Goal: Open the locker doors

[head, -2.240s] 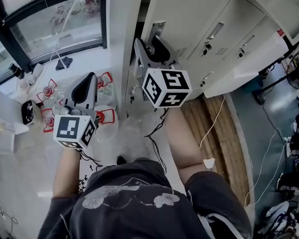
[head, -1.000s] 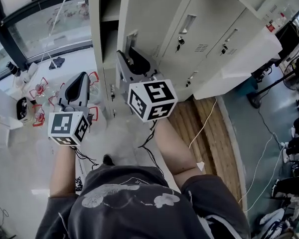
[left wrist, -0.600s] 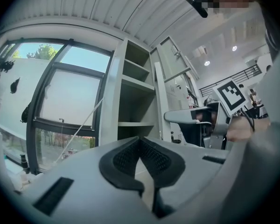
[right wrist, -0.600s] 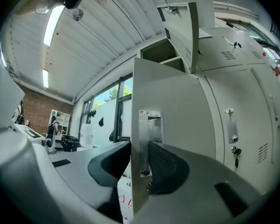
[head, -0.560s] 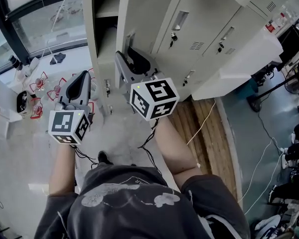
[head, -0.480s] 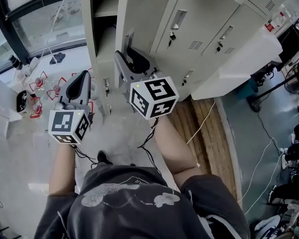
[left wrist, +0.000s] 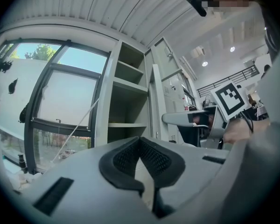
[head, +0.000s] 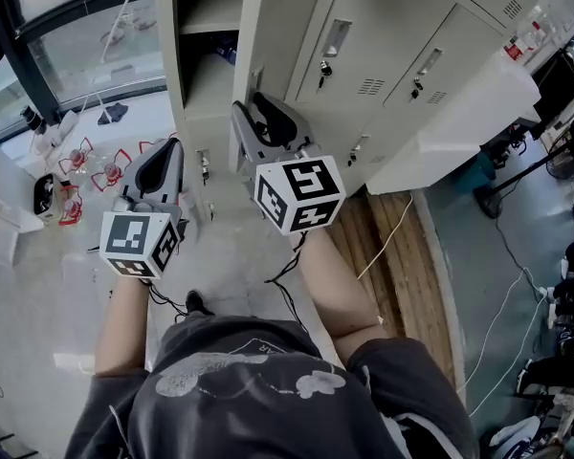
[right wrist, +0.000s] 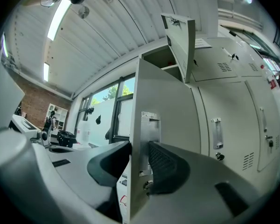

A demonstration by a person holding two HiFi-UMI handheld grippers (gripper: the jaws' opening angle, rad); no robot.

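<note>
Locker door (head: 273,27) has swung wider open.

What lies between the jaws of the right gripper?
The right gripper clamps the edge of the open locker door, jaws just opened slightly; the right gripper view shows this.

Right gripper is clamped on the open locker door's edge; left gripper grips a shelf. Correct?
Not quite. The left gripper grips nothing: its jaws are closed and empty, as the left gripper view shows. The right gripper is indeed clamped on the edge of the open door.
</note>
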